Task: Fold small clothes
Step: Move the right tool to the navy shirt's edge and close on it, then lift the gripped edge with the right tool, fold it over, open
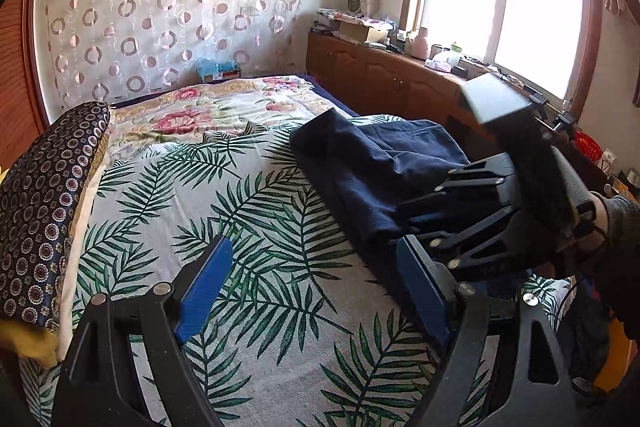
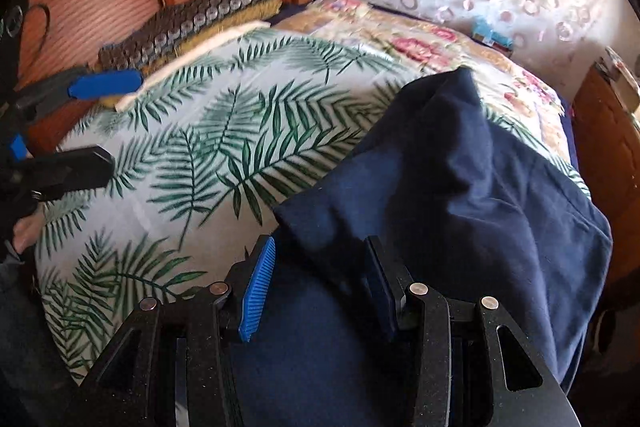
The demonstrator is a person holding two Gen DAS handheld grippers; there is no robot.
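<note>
The navy garment [image 2: 460, 195] on the bed [image 1: 248, 227] looks soft, limp and light, best pinched at a folded edge; the left gripper [image 1: 316, 291] has its jaws wide apart and empty, while the right gripper [image 2: 320, 287] has its jaws half apart over the cloth, and I cannot tell if they grip it.

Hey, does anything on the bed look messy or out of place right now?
Only the navy garment. It lies rumpled on the leaf-print sheet, one corner peaked up and a flap folded unevenly, not yet a neat fold. Nothing looks spilled or damaged.

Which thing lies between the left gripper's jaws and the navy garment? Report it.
Nothing but bare leaf-print bedsheet between left gripper and navy garment, seen in the left wrist view.
</note>
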